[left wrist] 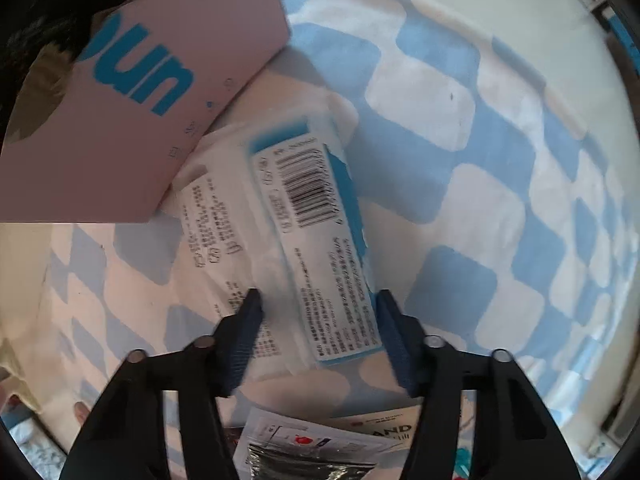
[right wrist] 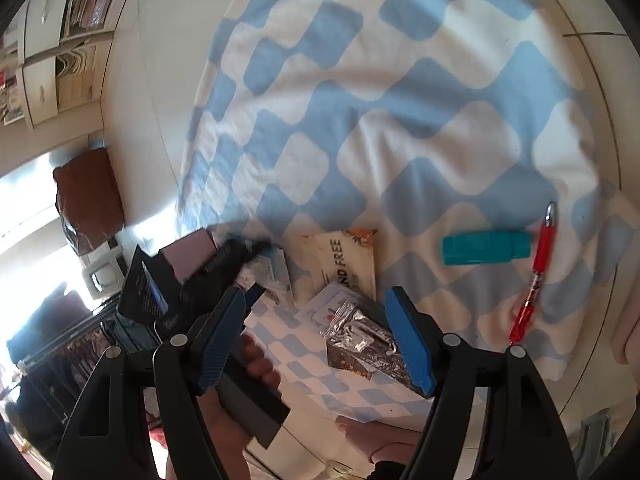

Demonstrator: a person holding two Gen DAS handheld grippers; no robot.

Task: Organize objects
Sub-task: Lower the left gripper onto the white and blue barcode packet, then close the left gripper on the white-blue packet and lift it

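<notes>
The left gripper (left wrist: pixel 318 304) points down over a blue and white checked cloth (left wrist: pixel 460 128). Between its two blue fingers (left wrist: pixel 244 344) lies a white and blue packet (left wrist: pixel 316 240) with a barcode and small print. The jaws stand a little wider than the packet, and a thin gap shows on each side, so they do not press it; the gripper is open around the packet. The packet lies tilted on the cloth, with its near end between the fingers. Under it there is a white wrapper (left wrist: pixel 212 216) with printed text. A pink box (left wrist: pixel 132 92) with big blue letters stands at the far left, and its corner is just beside the far end of the packet. At the near edge of this view a foil pack (left wrist: pixel 304 464) is partly visible.

The right gripper (right wrist: pixel 316 300) hangs above the same cloth (right wrist: pixel 360 100) with its jaws wide open, and it holds nothing. Below it the foil pack (right wrist: pixel 360 336) lies on the cloth, partly hidden by the right finger. Just beyond the pack is a flat card packet (right wrist: pixel 344 264) with the word FREE on it. To the right, well apart from these, a teal tube (right wrist: pixel 484 248) and a red pen (right wrist: pixel 536 276) lie close together. At the left of this view the left gripper (right wrist: pixel 224 264) is seen as a dark, blurred shape over the pink box (right wrist: pixel 192 252).
</notes>
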